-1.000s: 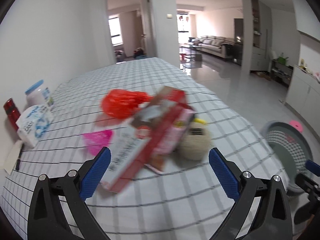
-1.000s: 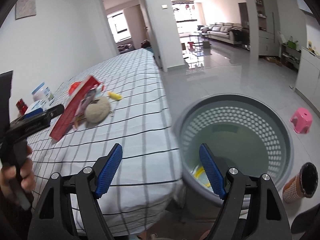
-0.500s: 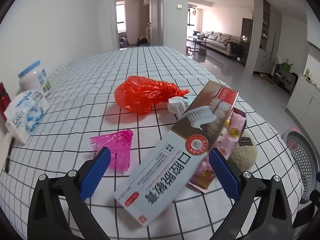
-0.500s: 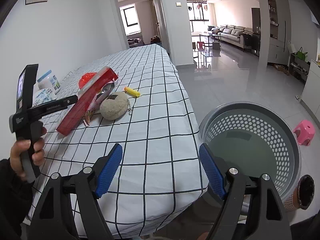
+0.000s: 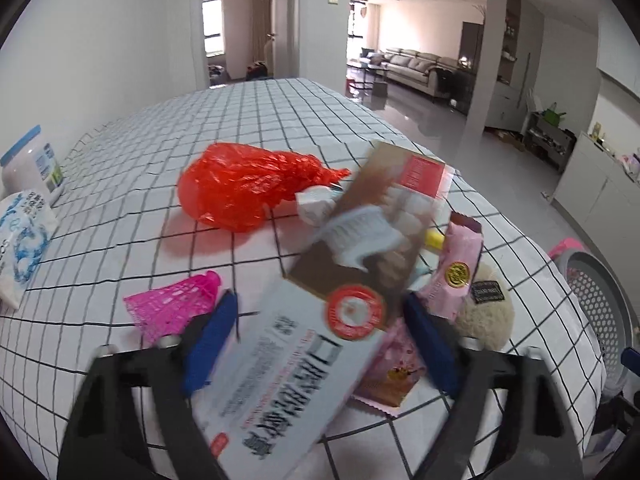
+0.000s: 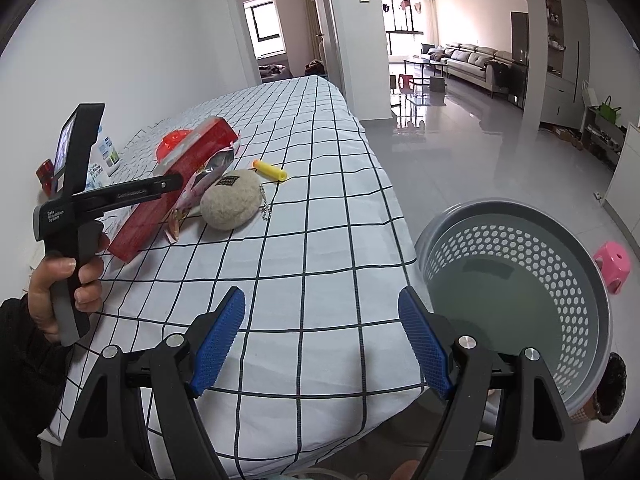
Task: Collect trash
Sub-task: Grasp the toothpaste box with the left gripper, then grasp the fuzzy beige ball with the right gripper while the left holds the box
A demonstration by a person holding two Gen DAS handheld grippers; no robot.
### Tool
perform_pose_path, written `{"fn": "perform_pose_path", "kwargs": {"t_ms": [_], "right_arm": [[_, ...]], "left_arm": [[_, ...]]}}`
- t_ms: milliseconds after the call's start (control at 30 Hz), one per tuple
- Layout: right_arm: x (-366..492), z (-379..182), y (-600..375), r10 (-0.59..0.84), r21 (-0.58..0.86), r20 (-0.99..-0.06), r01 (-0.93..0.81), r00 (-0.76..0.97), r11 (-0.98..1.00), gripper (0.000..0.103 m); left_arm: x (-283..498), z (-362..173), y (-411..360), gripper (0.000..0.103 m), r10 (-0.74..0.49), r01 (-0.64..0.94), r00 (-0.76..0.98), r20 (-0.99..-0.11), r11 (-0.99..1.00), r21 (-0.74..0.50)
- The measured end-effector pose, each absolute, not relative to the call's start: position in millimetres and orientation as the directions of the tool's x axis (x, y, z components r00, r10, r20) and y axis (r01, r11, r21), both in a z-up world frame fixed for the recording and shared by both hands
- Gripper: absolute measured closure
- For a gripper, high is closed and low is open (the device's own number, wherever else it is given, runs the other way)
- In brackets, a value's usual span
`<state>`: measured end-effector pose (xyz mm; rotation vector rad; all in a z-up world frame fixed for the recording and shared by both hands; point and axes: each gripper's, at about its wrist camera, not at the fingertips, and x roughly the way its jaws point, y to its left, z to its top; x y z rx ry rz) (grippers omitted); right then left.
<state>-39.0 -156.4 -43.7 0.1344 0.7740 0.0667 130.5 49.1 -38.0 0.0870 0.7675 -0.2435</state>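
Now left tool [image 5: 320, 344] half-closing round flat glossy carton [image 5: 304, 360], pads apart; right tool [image 6: 320, 344] agape.

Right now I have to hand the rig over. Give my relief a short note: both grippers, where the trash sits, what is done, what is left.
Left gripper: jaws have just been closing around the long toothpaste box, which lies between them; a firm grip is not clear through the blur.
Right gripper: open, empty, above the table edge beside the grey basket.
On the checked table: red plastic bag, pink wrapper, pink mesh piece, yellow tube, beige pouch.
Done: no trash visible in the basket's shown part.
Left: grip the box, drop it in the basket, then the rest.
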Motion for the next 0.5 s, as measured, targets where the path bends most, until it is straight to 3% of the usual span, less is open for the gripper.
{"fn": "perform_pose_path", "kwargs": {"t_ms": [267,500], "right_arm": [[-33,-45,-152,0.121,0.153,-0.691,-0.019,0.712,0.988,0.027],[-15,-45,-137,0.140,0.148,-0.689,-0.051,0.711,0.988,0.027]], "left_arm": [[121,-35,49,0.042,-0.178,0.245,0.710,-0.681,0.970,0.001],[100,-19,57,0.044,-0.129,0.190,0.759,-0.638,0.981,0.027]]}}
